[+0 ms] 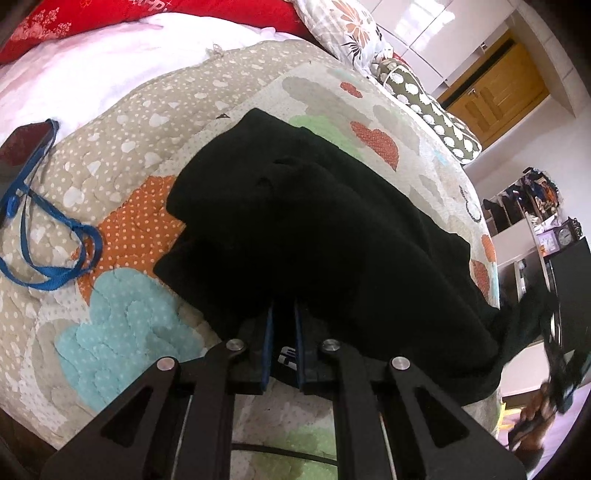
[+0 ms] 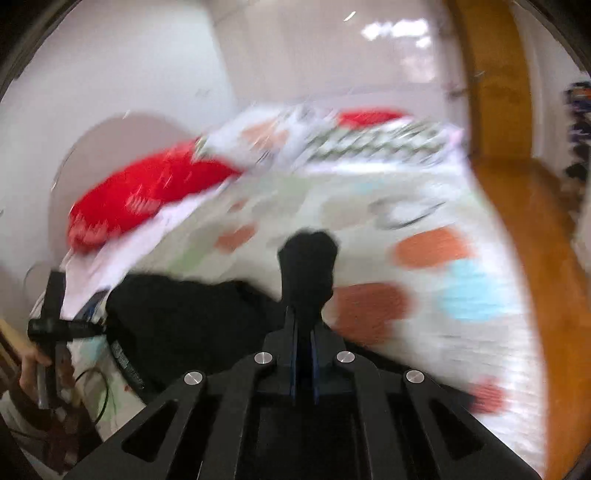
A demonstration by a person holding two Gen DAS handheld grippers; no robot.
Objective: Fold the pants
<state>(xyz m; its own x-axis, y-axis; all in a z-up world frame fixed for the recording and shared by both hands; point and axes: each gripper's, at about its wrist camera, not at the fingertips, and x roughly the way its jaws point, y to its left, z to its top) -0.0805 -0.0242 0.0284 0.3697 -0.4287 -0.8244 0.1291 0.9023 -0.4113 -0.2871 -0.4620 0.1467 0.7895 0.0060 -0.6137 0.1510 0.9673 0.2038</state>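
Bedroom, white walls, wooden door at the far side; bed covered by a quilted beige bedspread [image 1: 122,147] with white dots and orange, pale-blue and green cloud patches. Red embroidered pillow [image 1: 74,26] and floral cushion [image 1: 354,29] at the head; blue webbing strap [image 1: 51,236] loose on the quilt, well apart from the garment. Black soft-knit pants [image 1: 332,240] in a rumpled, partly doubled heap on the bedspread, long axis running from the near edge at the left gripper [image 1: 283,325] diagonally away toward the right-hand side of the bed, where the far end trails off the mattress edge. Left gripper clenched on the near hem, blue pads pinched tight with black cloth between them, low against the bed. Right gripper [image 2: 303,328] also clamped on black fabric: a bunched tuft [image 2: 308,258] sticking up beyond the fingertips, raised above the quilt, with the rest of the pants dark and slack to its left. Right wrist view heavily smeared, so fine detail of that grip not readable. Cloth matte, limp, thick, no seams or waistband distinguishable. Judged: both ends in hand, right end the free, lifted one; next move likely to carry that end along the long axis toward the left gripper. Risk: bunched grip leaving an uneven fold.
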